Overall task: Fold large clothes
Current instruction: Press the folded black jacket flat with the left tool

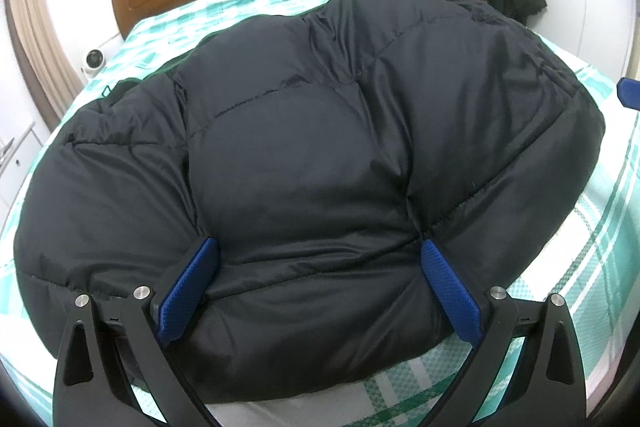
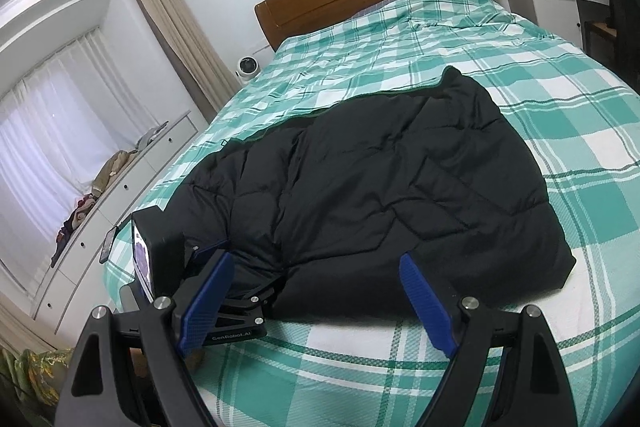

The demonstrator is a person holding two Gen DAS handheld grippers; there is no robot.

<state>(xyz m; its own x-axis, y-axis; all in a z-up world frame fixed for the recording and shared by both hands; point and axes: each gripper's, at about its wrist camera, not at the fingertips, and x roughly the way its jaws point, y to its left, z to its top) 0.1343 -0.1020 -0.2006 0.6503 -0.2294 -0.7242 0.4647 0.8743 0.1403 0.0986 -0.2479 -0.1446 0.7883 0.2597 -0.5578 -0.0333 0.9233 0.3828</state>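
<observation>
bed (image 2: 420,39): green-white plaid cover | on it: black puffer jacket (image 2: 392,195), folded

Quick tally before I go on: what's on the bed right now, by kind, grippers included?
Black quilted puffer jacket: 1, lying on the green-and-white plaid bedcover
Black gripper with blue pads: 2, left gripper open wide against the jacket's near edge, right gripper open just short of it
Total: 3

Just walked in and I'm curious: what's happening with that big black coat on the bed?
A person is folding a black puffer jacket on the green plaid bed using two handheld grippers. The left gripper is open, pressed against the jacket's near edge. The right gripper is also open, just short of the jacket, holding nothing.
</observation>
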